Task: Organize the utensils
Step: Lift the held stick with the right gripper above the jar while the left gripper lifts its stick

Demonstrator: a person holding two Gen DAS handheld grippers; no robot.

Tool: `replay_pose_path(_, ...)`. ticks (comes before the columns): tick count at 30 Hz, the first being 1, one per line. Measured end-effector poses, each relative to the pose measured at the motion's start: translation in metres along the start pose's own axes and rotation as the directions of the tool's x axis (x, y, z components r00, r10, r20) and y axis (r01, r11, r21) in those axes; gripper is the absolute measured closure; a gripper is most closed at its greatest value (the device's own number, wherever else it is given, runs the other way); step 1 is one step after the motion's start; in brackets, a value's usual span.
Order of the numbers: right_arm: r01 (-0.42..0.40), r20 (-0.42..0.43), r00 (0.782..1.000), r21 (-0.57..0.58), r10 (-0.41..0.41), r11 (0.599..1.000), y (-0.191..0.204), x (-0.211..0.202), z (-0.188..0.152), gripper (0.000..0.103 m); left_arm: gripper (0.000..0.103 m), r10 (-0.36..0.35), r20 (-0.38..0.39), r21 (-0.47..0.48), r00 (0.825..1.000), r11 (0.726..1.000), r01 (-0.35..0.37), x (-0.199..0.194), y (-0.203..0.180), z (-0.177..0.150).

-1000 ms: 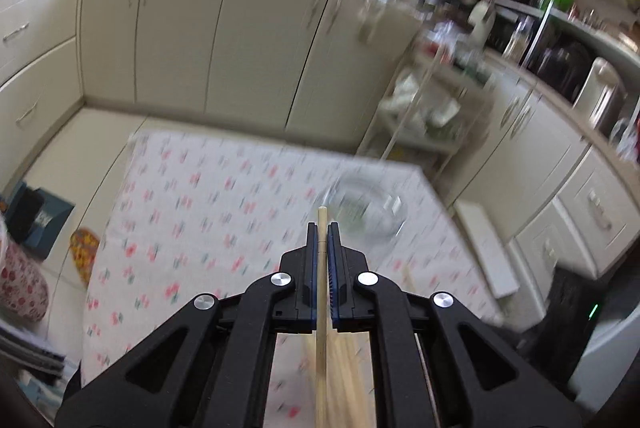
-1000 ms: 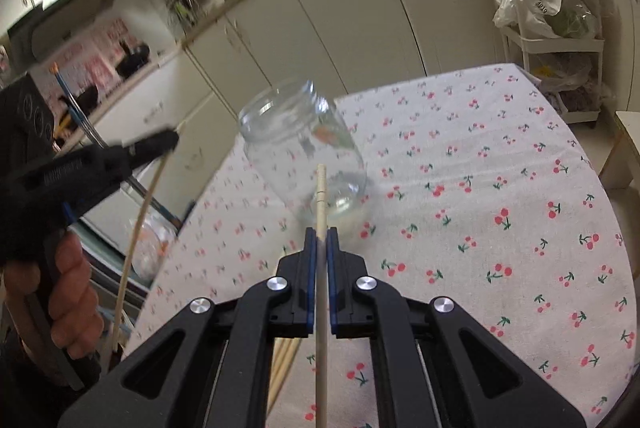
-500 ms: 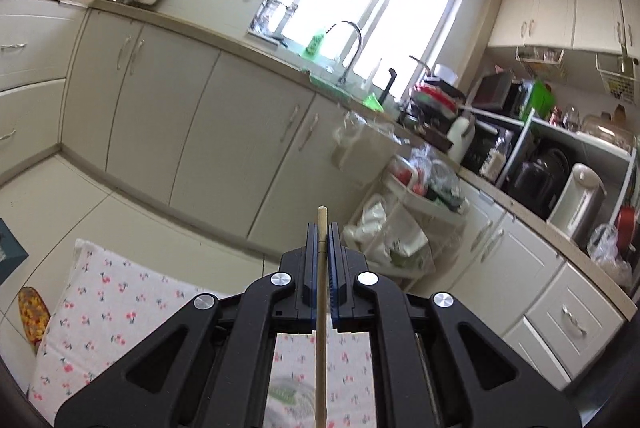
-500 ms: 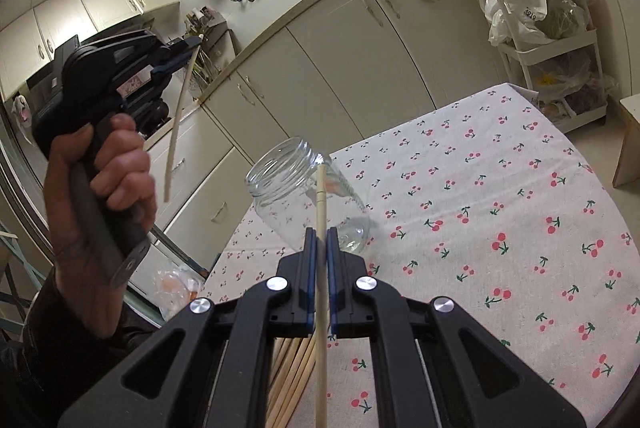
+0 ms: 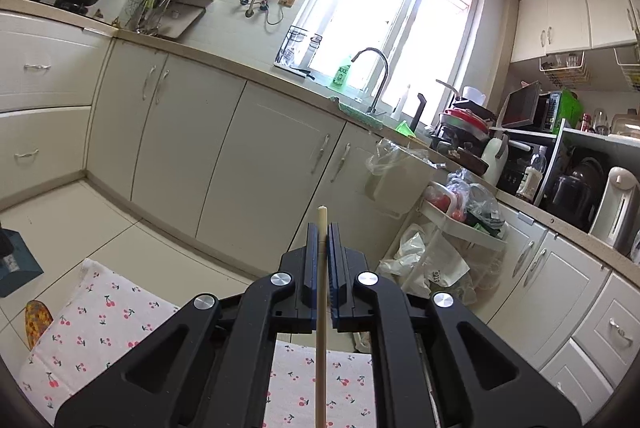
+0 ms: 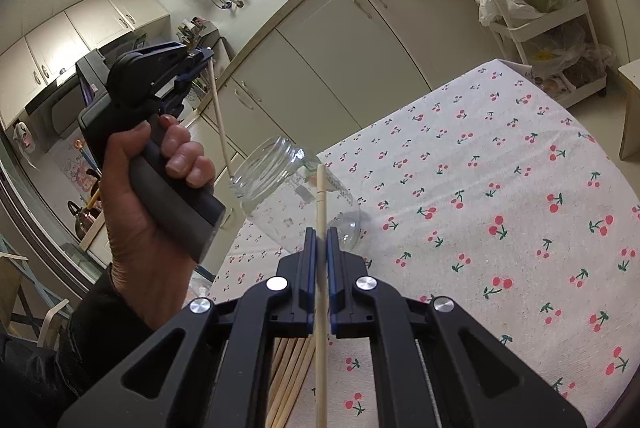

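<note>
My left gripper (image 5: 323, 228) is shut on a pale wooden chopstick (image 5: 321, 308) that runs along its fingers and pokes out past the tips. The right wrist view shows that same left gripper (image 6: 202, 57) raised at upper left in a person's hand, its chopstick (image 6: 220, 119) slanting down with the lower end at the mouth of a clear glass jar (image 6: 296, 195) on the cherry-print cloth. My right gripper (image 6: 319, 234) is shut on a second chopstick (image 6: 321, 268), whose tip reaches beside the jar. Several more chopsticks (image 6: 292, 368) lie under the right gripper.
A table with a white cherry-print cloth (image 6: 500, 187) fills the right of the right wrist view. Cream cabinets (image 5: 240, 163) line the walls, with a sink tap (image 5: 376, 75) under a window. A white cart with bags (image 5: 448, 240) stands past the table's far edge.
My left gripper has risen and tipped up; its view swung from the table and jar to the cabinets and window. The left chopstick's lower end has come to the jar's mouth. The right gripper crept closer.
</note>
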State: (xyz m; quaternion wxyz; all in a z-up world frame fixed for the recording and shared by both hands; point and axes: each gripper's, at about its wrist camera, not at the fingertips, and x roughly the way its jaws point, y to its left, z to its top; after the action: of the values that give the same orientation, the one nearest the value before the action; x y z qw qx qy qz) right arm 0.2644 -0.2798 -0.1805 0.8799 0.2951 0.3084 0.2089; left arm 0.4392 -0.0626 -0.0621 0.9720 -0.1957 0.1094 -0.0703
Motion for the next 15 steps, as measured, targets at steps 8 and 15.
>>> replay_pose_path(8, -0.004, -0.002, 1.000, 0.015, 0.004, 1.000, -0.004, 0.000, 0.000, 0.097, 0.098, 0.025, 0.057, 0.062, 0.998, 0.998, -0.029, -0.012, -0.005, -0.010)
replay_pose_path(15, -0.008, -0.010, 1.000, 0.025, 0.009, 1.000, -0.005, 0.001, -0.001, 0.097, 0.098, 0.039, 0.079, 0.078, 0.996, 0.996, -0.045, -0.006, -0.005, -0.006)
